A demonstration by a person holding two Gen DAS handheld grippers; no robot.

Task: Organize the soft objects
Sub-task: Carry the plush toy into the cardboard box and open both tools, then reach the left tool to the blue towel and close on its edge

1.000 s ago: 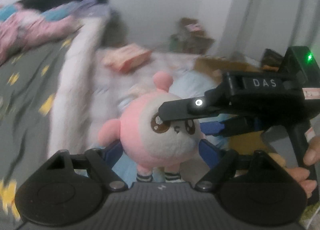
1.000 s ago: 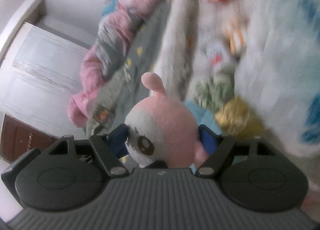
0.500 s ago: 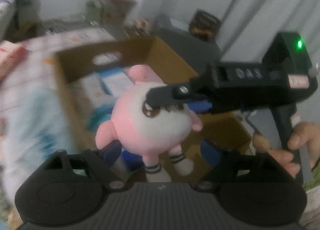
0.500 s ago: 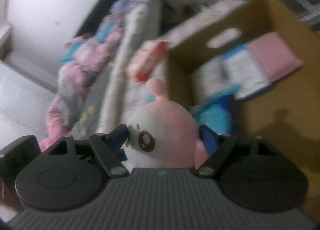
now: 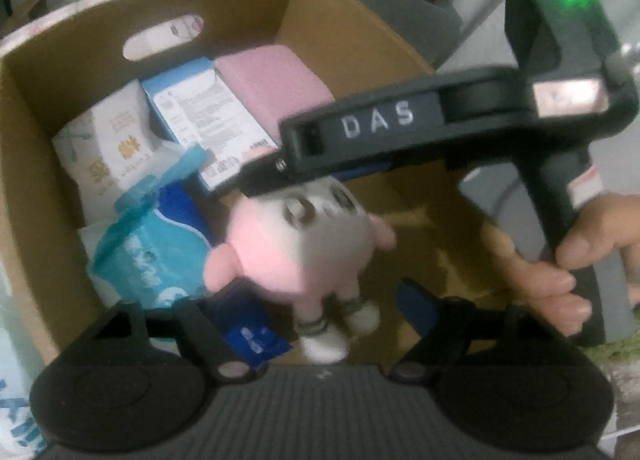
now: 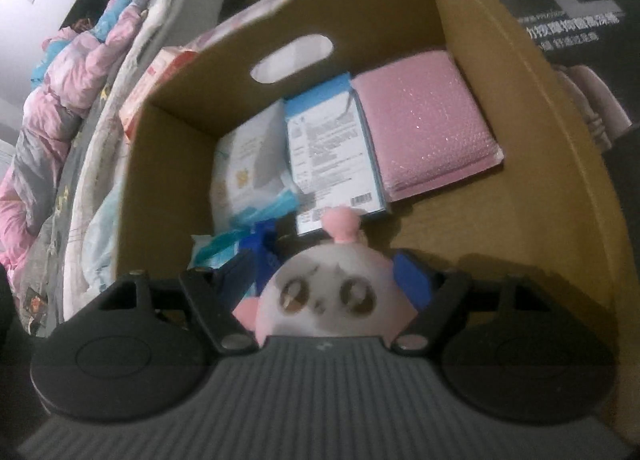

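Observation:
A round pink and white plush toy [image 5: 296,248] hangs over an open cardboard box [image 5: 340,40]. My right gripper [image 6: 334,276] is shut on the plush [image 6: 320,300], its blue pads pressing both sides of the head as the jaws close a little. One of its black fingers [image 5: 272,176] crosses the toy's face in the left wrist view. My left gripper [image 5: 324,312] stands open just below, jaws narrowing slightly, with only the toy's striped legs between the pads and no contact. The box [image 6: 500,60] holds several soft packs.
The box contains a pink bubble mailer [image 6: 420,132], a blue and white carton [image 6: 332,156], a white tissue pack [image 6: 244,168] and a blue wipes pack [image 5: 152,244]. A bed with a pink quilt [image 6: 60,100] lies left. A hand [image 5: 580,260] grips the right handle.
Both grippers swung with the plush from beside the bed to over the cardboard box and tilted downward. The plush has left the left gripper's pads and turned to face the right wrist camera.

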